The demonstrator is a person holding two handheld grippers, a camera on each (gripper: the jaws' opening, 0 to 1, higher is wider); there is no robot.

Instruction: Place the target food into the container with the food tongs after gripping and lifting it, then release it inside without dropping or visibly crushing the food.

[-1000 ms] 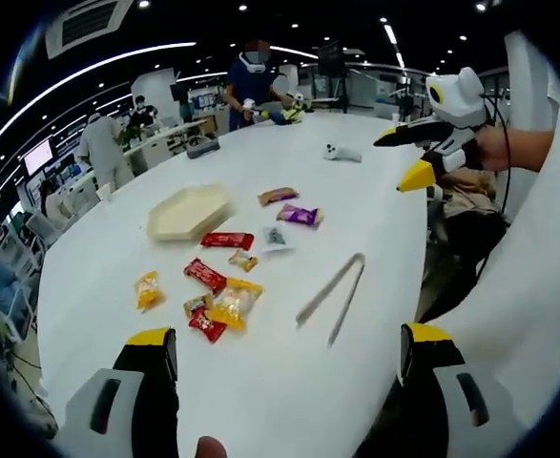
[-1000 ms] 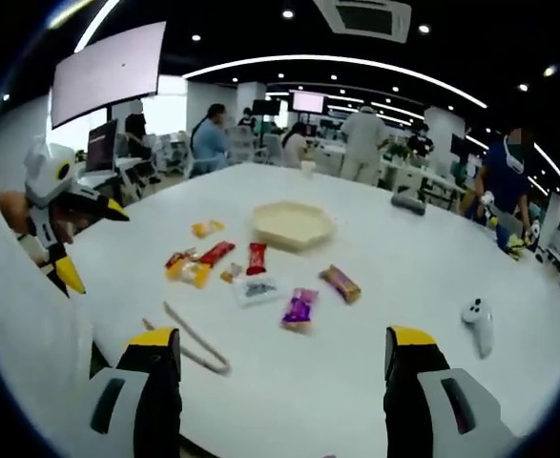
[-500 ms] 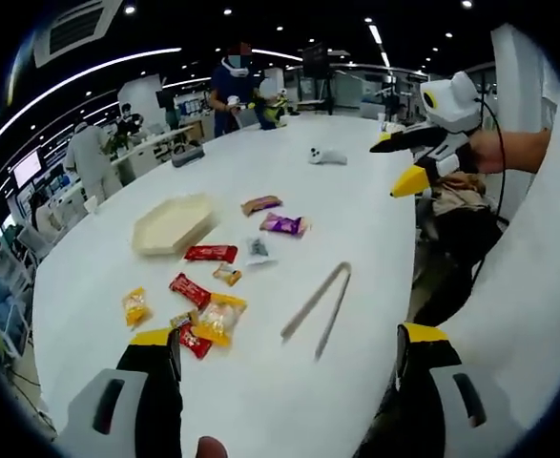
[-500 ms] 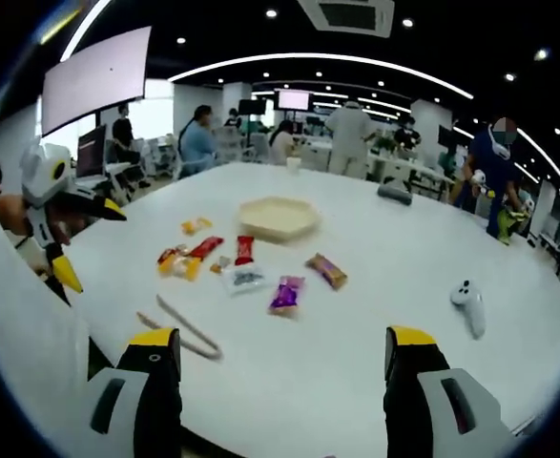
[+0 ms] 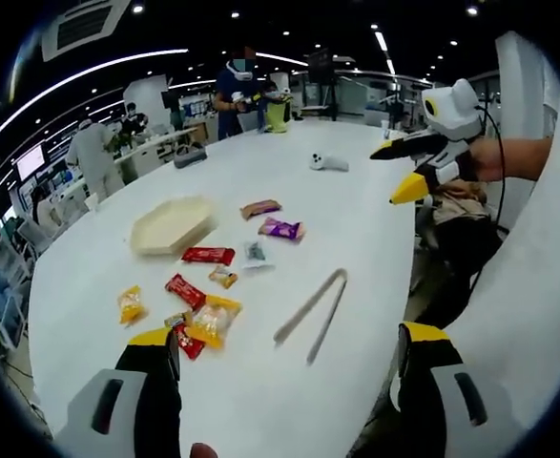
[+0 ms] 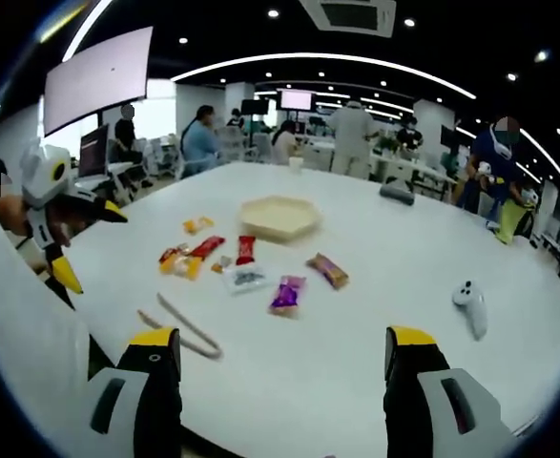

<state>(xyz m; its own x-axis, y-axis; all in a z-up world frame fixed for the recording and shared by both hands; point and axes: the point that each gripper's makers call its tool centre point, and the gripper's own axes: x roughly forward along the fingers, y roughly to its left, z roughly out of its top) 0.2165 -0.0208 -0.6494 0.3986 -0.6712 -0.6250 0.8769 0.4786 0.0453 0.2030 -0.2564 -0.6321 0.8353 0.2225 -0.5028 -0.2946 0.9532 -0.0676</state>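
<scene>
Snacks in wrappers lie in a loose cluster mid-table; in left gripper view they sit left of centre: red bar (image 5: 208, 256), second red bar (image 5: 184, 290), yellow bag (image 5: 213, 318), small yellow pack (image 5: 130, 304), purple pack (image 5: 281, 229), brown bar (image 5: 259, 208), clear pack (image 5: 255, 252); which one is the target, can't tell. In right gripper view same cluster is centre-left, w/ purple pack (image 6: 286, 294) and brown bar (image 6: 328, 270) toward the right of it. Container, a beige hexagon tray (image 5: 170, 224), sits just above-left of the cluster, apart from the wrappers; tray (image 6: 280, 218) is at upper centre in right gripper view; looks bare inside. Tongs (image 5: 311, 304) lie flat on the white table (image 5: 260, 401) right of the snacks, arms spread, touched by nothing; tongs (image 6: 179, 326) at lower left in right gripper view. Left gripper (image 5: 284, 358) at frame bottom, jaws wide apart, gripping nothing, above table's near edge; right gripper (image 6: 284, 355) likewise spread and empty. Right gripper also shows at upper right of left gripper view, in a hand (image 5: 494, 157); left gripper at left edge of right gripper view. White controller (image 6: 472, 307) lies alone at right; people stand and sit in the background.
</scene>
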